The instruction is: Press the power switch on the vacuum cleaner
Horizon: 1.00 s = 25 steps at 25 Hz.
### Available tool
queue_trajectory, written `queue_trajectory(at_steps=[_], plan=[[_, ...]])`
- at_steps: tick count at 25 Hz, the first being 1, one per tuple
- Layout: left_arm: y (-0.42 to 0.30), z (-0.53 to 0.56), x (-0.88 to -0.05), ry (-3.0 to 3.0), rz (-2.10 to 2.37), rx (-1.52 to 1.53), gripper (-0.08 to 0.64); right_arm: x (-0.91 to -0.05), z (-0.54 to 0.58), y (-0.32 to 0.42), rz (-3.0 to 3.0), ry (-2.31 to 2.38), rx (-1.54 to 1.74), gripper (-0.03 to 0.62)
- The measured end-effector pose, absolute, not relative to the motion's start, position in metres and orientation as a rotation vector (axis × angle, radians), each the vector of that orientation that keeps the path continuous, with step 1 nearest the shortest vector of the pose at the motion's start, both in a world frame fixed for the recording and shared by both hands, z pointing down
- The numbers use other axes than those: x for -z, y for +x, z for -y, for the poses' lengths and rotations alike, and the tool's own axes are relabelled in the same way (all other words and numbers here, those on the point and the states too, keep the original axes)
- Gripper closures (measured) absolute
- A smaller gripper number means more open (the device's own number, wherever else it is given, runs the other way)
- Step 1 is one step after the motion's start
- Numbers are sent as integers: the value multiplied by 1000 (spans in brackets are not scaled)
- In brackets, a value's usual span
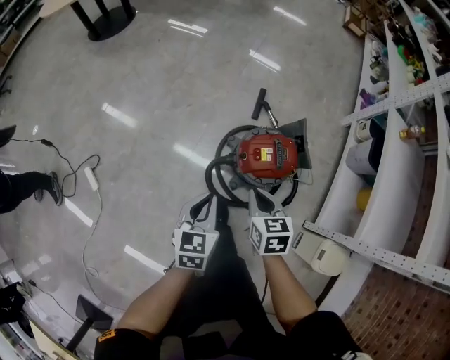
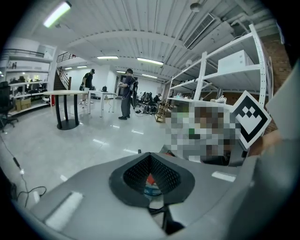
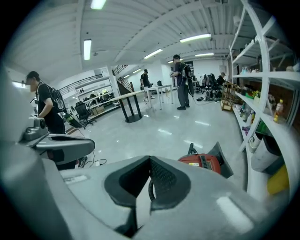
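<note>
The red vacuum cleaner (image 1: 267, 156) sits on the shiny floor with its black hose (image 1: 216, 174) coiled around it and its nozzle (image 1: 261, 104) pointing away. My left gripper (image 1: 207, 204) hovers just short of the hose, its jaws together and empty. My right gripper (image 1: 261, 200) is held at the vacuum's near edge, also shut on nothing. In the right gripper view the vacuum cleaner (image 3: 202, 162) lies ahead and slightly right of the shut tips (image 3: 150, 159). In the left gripper view only a sliver of the red vacuum cleaner (image 2: 149, 180) shows behind the jaws.
White shelving (image 1: 394, 162) with bottles curves along the right, and a white appliance (image 1: 328, 257) stands at its foot. A power strip with cable (image 1: 91, 177) lies on the floor at left beside a person's shoe (image 1: 49, 187). A black table base (image 1: 105, 21) stands far back.
</note>
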<state>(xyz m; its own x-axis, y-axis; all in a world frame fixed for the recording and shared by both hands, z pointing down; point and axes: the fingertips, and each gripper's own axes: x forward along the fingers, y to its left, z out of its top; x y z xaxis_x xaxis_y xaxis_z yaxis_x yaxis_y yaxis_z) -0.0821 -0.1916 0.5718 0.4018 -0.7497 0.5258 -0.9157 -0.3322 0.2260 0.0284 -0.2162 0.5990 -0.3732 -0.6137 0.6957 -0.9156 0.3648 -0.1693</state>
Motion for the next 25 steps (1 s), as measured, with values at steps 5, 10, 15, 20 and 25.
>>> queue_trajectory(at_steps=[5,10,15,20,25], plan=[[-113,136,-554,2191,1453,-405,545,-572,163,5,2144,1358,-690,598],[-132,70,-519,2278,1451,-328,545,-530,100,-19,2204,1403,-601,599],[-154,-7,-491,2300,1444,-293,545,-497,21,-34,2223,1433,-577,599],[-156,-59,-460,2369,1447,-288,545,-467,-40,-40,2247,1431,-568,598],[-149,-95,-445,2386,1436,-253,545,-450,-70,-36,2263,1457,-582,600]])
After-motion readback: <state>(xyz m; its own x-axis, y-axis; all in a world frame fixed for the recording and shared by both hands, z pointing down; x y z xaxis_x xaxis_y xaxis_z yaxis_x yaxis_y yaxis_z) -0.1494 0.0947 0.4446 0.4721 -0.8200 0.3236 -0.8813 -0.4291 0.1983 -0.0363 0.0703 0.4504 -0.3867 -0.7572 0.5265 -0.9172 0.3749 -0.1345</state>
